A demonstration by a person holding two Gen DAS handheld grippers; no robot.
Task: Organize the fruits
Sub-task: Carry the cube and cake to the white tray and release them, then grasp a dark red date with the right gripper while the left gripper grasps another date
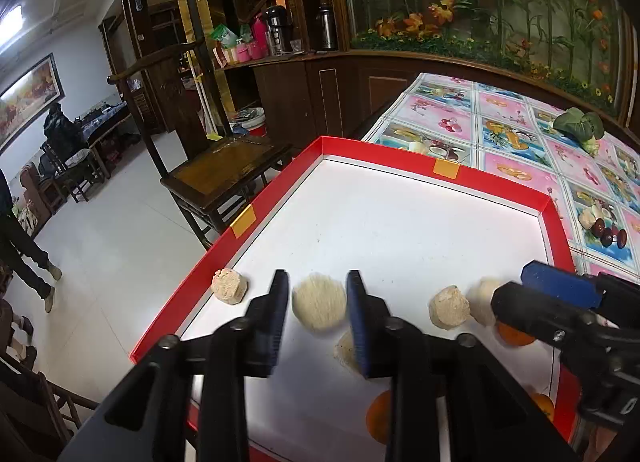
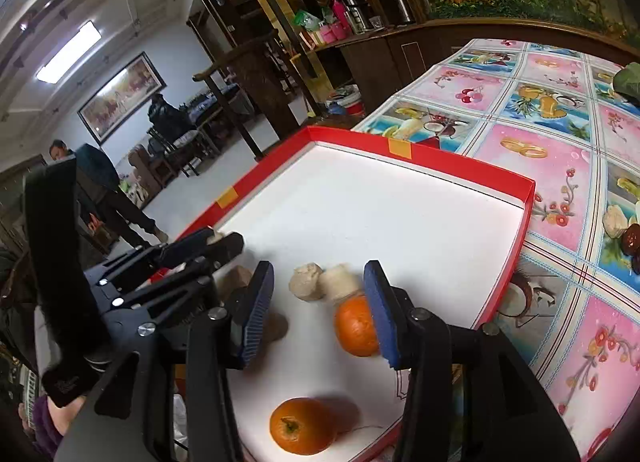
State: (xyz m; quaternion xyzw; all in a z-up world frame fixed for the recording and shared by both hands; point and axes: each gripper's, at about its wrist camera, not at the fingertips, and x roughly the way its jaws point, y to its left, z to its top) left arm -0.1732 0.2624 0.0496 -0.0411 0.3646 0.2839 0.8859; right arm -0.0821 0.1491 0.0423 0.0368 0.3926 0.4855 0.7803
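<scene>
A red tray (image 1: 280, 186) with a white floor holds several pale and beige lumps and three oranges. My left gripper (image 1: 318, 294) has its fingers pressed on both sides of a pale fuzzy round piece (image 1: 319, 304). A beige chunk (image 1: 229, 286) lies to its left, another (image 1: 449, 307) to its right. My right gripper (image 2: 318, 314) stands open over the tray, with an orange (image 2: 354, 326) against the inside of its right finger. A second orange (image 2: 302, 426) lies nearer the tray's front edge. Two pale lumps (image 2: 320, 282) sit just beyond the right gripper's fingertips.
The tray rests on a table with a fruit-print cloth (image 1: 504, 130). A green leafy vegetable (image 1: 580, 126) and some dark red fruits (image 1: 608, 234) lie on the cloth to the right. A wooden chair (image 1: 228, 170) stands left of the table, with people beyond it.
</scene>
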